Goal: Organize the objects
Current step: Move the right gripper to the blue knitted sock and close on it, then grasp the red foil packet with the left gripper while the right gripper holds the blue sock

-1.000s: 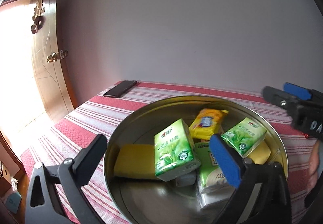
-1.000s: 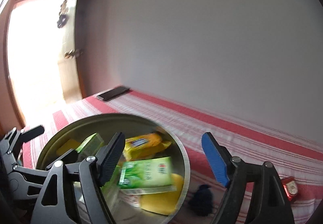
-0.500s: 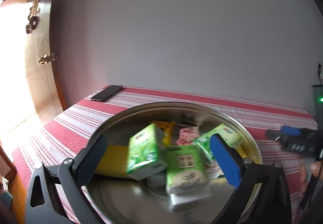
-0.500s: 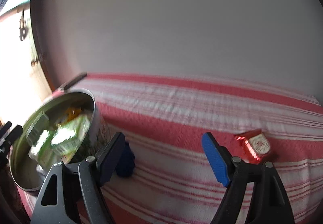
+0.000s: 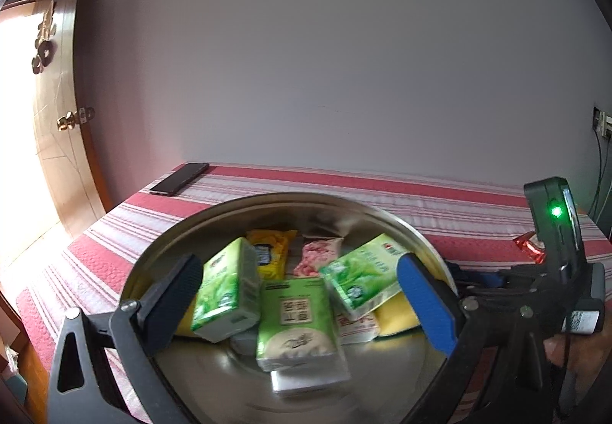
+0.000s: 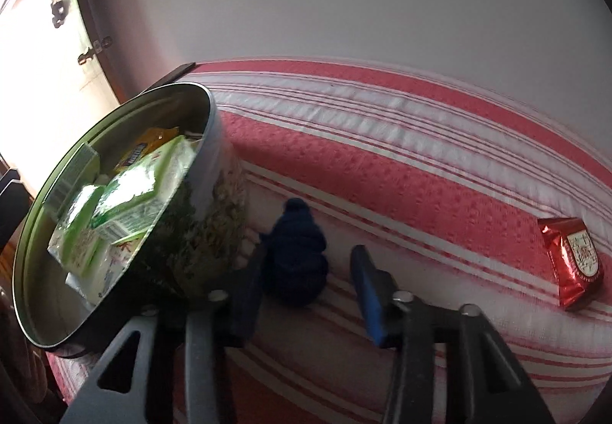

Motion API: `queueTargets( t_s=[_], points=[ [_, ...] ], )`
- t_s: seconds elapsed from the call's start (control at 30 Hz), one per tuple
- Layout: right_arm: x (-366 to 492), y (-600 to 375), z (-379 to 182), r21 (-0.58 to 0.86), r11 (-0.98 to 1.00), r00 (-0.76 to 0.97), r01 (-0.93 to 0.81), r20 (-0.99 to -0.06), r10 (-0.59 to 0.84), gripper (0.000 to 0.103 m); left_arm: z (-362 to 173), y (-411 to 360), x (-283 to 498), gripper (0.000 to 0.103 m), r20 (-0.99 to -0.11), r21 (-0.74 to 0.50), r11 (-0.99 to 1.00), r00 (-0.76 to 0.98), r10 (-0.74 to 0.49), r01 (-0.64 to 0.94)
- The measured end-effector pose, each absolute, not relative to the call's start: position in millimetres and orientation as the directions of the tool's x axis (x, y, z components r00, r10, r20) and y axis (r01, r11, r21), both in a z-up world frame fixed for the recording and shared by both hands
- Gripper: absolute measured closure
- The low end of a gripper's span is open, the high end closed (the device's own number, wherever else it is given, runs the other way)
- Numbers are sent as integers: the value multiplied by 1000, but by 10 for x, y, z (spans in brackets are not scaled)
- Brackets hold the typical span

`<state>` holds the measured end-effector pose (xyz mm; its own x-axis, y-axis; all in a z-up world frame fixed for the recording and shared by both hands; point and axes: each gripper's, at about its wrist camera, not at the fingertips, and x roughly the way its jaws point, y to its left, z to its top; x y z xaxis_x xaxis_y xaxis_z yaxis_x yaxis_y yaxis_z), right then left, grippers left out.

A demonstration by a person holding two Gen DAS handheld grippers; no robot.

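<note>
A dark blue knitted bundle lies on the red-striped desk just beside the round metal tin of green tissue packs, flanked by the released jaws of the right gripper, while the left gripper hangs released over the tin.

The round tin is shiny, smooth metal; inside it lie glossy plastic-wrapped tissue packs. Beside the tin, a dark knitted bundle and a foil-bright red packet rest on rough woven cloth.
</note>
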<state>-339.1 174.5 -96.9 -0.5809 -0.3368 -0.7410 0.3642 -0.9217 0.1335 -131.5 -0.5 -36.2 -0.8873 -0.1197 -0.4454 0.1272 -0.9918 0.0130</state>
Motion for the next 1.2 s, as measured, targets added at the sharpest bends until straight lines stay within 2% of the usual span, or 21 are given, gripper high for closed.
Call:
queueTargets(
  t_s=[0.23, 0.47, 0.8, 1.2],
  points=[
    [-3216, 2087, -786, 57, -963, -718, 264, -655, -236, 71, -302, 530, -1545, 0, -446, 53, -998, -893, -61, 42],
    [-3021, 2890, -577, 1, -999, -824, 53, -564, -44, 71, -329, 1250, -1918, 0, -518, 53, -994, -854, 51, -91],
    [-2921, 3917, -547, 24, -982, -814, -188, -563, 143, 71, -650, 2347, -2550, 0, -655, 12, -978, -740, 152, -211],
    [-2840, 4408, -539, 74, -953, -800, -294, -565, 203, 71, -933, 3060, -2867, 0, -720, 15, -969, -675, 161, -247]
  ],
)
